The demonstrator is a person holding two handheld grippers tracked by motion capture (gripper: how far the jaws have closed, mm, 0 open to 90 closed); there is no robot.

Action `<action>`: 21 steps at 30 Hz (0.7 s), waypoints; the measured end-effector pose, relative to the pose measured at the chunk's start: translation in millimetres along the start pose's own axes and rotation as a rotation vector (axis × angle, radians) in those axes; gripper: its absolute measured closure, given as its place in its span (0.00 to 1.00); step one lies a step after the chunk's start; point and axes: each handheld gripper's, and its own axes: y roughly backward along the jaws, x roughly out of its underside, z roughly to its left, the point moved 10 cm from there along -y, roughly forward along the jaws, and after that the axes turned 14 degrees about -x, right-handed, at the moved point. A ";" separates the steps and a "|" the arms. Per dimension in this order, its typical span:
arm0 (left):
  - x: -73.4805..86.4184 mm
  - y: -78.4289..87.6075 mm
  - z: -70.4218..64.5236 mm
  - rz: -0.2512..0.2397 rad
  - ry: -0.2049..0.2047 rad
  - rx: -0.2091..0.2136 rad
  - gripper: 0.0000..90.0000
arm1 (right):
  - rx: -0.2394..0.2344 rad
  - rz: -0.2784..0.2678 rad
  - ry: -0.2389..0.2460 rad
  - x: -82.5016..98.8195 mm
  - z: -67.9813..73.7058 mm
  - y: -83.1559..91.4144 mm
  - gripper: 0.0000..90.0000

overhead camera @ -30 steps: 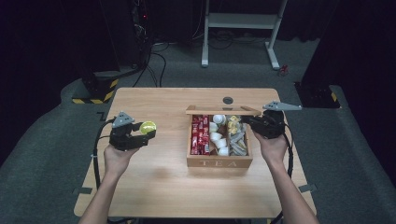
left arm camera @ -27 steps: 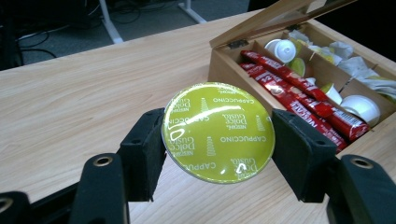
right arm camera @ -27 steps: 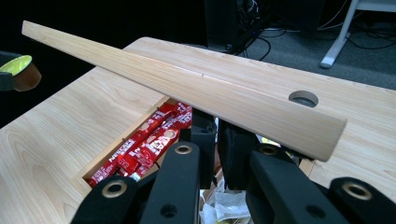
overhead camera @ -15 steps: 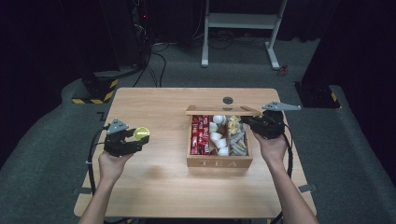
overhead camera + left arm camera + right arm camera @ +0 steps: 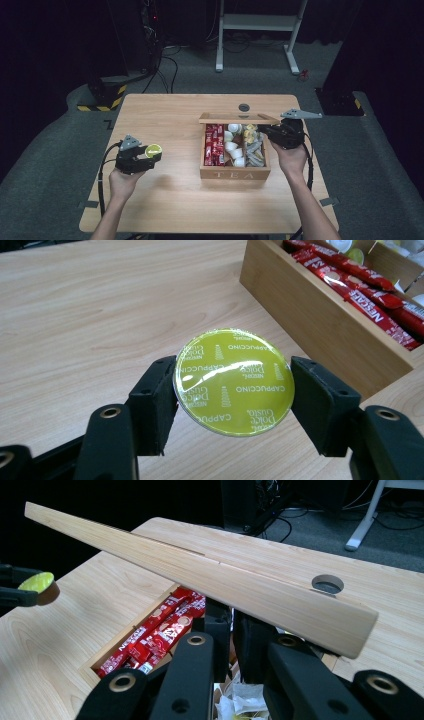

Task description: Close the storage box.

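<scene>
A yellow-green Dolce Gusto cappuccino capsule (image 5: 232,381) sits foil face up between the pads of my left gripper (image 5: 235,387), which is shut on it. That gripper (image 5: 150,156) hovers low over the table's left half, apart from the wooden tea box (image 5: 235,174). My right gripper (image 5: 265,131) is at the box's far right corner. Its jaws stand nearly together on the edge of the raised lid (image 5: 200,570), so my right gripper (image 5: 234,617) is shut on the lid. Red Nescafe sachets (image 5: 155,635) lie in the left compartment below.
White capsules (image 5: 232,145) and paper packets (image 5: 252,150) lie in the box's other compartments. A round cable hole (image 5: 244,107) is in the table behind the box. Bare wood surrounds the left gripper. A white desk frame (image 5: 257,22) and cables stand on the floor beyond.
My left hand has sunk and drawn back toward the person with the capsule still gripped. The right hand and the lid have stayed put.
</scene>
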 end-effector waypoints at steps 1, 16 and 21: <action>1.7 -1.2 -1.0 0.003 0.003 0.002 0.43 | -0.001 0.000 -0.001 0.1 0.0 0.0 0.95; 23.8 -23.0 -24.1 0.054 0.011 0.051 0.42 | -0.007 -0.004 -0.015 1.2 0.4 -0.9 0.95; 27.9 -28.9 -29.1 0.062 0.014 0.042 0.42 | -0.009 -0.001 -0.013 1.3 0.8 -2.7 0.95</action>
